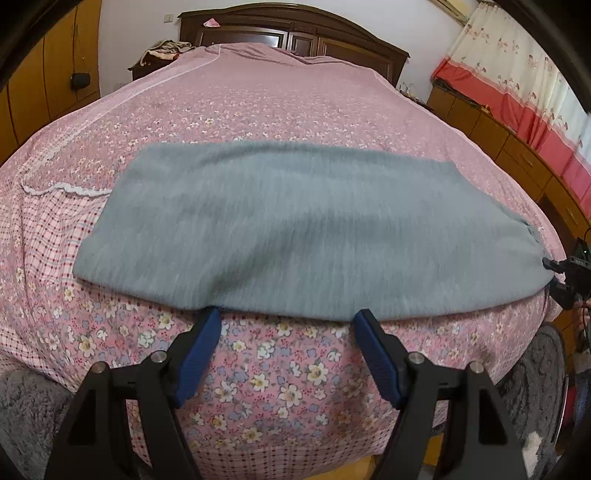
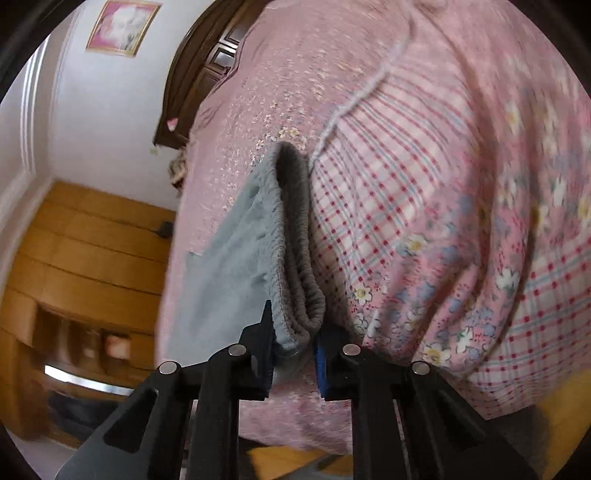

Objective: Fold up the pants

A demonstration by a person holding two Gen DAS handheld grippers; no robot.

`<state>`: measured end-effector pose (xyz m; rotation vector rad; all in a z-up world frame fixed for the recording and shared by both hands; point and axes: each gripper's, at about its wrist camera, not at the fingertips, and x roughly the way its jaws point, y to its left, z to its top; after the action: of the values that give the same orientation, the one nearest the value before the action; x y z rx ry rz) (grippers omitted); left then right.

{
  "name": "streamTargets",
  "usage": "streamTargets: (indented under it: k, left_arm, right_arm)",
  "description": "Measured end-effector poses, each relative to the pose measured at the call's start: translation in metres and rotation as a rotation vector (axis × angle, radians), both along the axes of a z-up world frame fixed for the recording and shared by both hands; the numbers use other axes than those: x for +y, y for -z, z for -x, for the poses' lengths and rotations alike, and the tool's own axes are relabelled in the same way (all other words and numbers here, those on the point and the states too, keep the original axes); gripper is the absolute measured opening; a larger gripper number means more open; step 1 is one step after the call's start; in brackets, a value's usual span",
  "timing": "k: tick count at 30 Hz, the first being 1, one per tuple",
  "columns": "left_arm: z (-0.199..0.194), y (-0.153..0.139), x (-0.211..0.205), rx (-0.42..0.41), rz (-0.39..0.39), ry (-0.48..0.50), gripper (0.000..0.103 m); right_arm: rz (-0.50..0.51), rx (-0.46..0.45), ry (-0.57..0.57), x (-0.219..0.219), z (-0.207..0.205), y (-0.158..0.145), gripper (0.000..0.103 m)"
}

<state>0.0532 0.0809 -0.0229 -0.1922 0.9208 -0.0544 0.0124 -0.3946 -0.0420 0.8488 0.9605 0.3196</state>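
**Ana:** Left wrist view is showing the wide pink floral quilted bedspread (image 1: pixel 258 110) stretching away to the dark carved wooden headboard (image 1: pixel 295 33), with plenty of bare cover lying beyond the grey knit pants (image 1: pixel 295 229). The pants are lying folded flat across the near part of the bed, their long near edge running just past the fingertips.

**Ben:** And the left gripper (image 1: pixel 288 317)?

**Ana:** Its blue ribbed pads (image 1: pixel 195 354) are standing wide apart, tips sitting at that near edge, gripping nothing.

**Ben:** Right wrist view is showing the checked patch of the bedspread (image 2: pixel 388 221) beside the gathered elastic waistband (image 2: pixel 295 258), its soft layers stacking up. The right gripper (image 2: pixel 295 354) is pinching the waistband end, fingers drawn close onto the fabric.
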Motion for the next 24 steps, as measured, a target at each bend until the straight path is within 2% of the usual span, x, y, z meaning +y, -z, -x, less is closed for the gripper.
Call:
streamTargets:
  k: [2,5,8,9,13,18,22,24]
  left_arm:
    - [0.001,0.001,0.0,0.001,0.003,0.0,0.079]
    - [0.005,0.004,0.001,-0.001,0.0,0.002,0.079]
    - [0.007,0.005,-0.002,-0.006,0.003,0.0,0.079]
    - [0.008,0.005,-0.002,-0.008,0.005,0.0,0.079]
    - [0.012,0.004,0.002,-0.019,0.023,-0.002,0.079]
    - [0.015,0.003,0.014,-0.03,0.083,-0.019,0.079]
    - [0.019,0.004,0.023,-0.038,0.122,-0.024,0.079]
    - [0.021,0.004,0.026,-0.045,0.13,-0.024,0.079]
  right_arm:
    - [0.066,0.006,0.022,0.006,0.001,-0.006,0.019]
    - [0.109,-0.001,0.038,0.012,0.003,-0.009,0.019]
    - [0.006,0.016,0.076,0.007,0.004,-0.006,0.019]
    - [0.005,0.013,0.079,0.006,0.005,-0.007,0.018]
    - [0.131,-0.036,0.043,0.019,0.009,-0.028,0.018]
    - [0.174,-0.057,0.046,0.027,0.004,-0.059,0.018]
    - [0.349,-0.096,-0.01,0.054,-0.003,-0.092,0.018]
    - [0.405,-0.118,-0.031,0.067,-0.005,-0.107,0.018]
